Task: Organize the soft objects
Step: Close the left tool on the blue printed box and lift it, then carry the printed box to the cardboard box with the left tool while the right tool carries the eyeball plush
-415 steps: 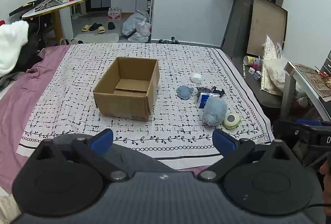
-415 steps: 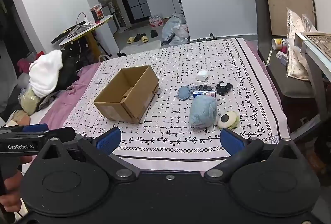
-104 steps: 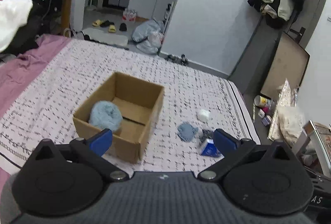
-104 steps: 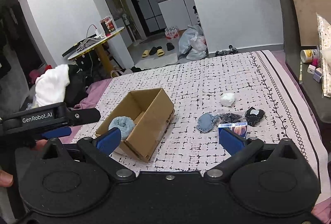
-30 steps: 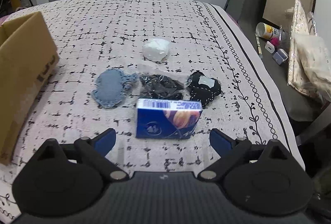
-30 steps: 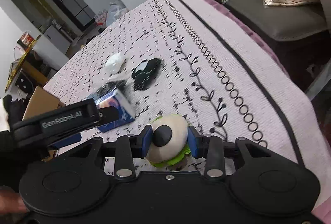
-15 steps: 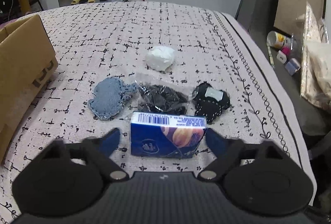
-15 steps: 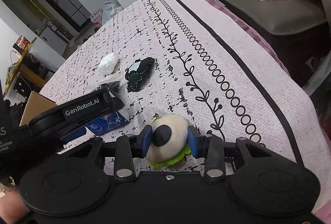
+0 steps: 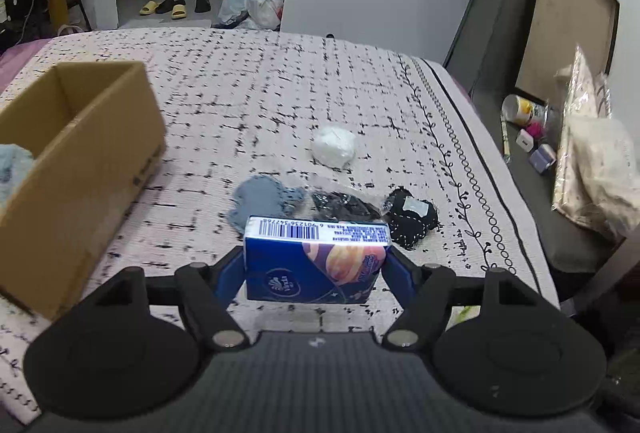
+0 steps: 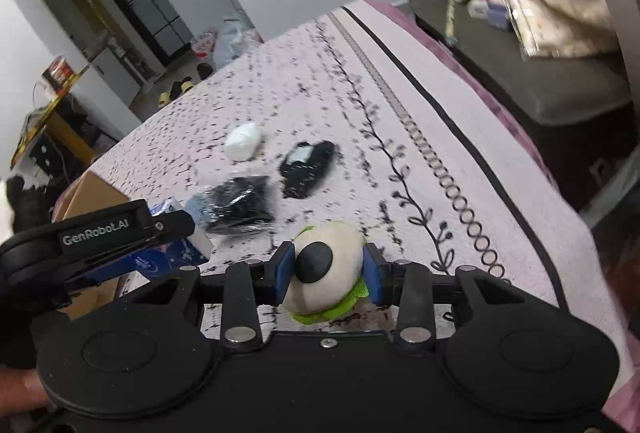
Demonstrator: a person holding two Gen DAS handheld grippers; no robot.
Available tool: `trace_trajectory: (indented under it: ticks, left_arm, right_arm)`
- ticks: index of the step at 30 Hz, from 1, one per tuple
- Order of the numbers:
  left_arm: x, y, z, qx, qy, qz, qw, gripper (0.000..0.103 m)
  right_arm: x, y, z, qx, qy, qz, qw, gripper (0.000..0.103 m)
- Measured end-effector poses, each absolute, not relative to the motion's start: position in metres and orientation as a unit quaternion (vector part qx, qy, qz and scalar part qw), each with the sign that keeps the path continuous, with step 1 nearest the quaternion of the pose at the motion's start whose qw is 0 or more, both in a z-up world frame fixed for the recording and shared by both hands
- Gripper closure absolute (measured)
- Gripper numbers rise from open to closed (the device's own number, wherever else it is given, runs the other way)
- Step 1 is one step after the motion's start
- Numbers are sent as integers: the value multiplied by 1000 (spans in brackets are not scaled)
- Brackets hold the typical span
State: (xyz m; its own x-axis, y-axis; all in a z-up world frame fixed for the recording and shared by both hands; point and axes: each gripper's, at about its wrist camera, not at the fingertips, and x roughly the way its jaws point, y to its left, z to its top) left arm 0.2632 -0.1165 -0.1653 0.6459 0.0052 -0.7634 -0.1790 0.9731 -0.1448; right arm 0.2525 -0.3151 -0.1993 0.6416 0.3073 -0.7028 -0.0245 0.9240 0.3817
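Left wrist view: the left tool (image 9: 316, 265) is gripping the blue tissue pack (image 9: 316, 259) above the bed (image 9: 280, 93), right of the cardboard box (image 9: 76, 161). The right tool (image 10: 326, 273) is clasping the white-and-green plush toy (image 10: 330, 269), with the black pouch (image 10: 306, 169) lying beyond it.

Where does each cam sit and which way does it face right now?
Left wrist: rides the left gripper, looks along its fingers across the bed toward the far wall; gripper clamps the blue tissue pack, cardboard box at left.
Right wrist: rides the right gripper, faces the bed's far corner; it squeezes the eyeball plush; the left gripper shows at left.
Shared: tissue pack, white ball, black pouch, box.
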Motion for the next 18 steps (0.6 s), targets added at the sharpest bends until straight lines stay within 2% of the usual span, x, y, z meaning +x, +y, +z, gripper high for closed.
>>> trace_trajectory:
  ticks: [18]
  left_arm:
    - [214, -36, -90, -140, 382, 70, 911, 31]
  right_arm:
    - [225, -254, -126, 122, 372, 143, 909, 66]
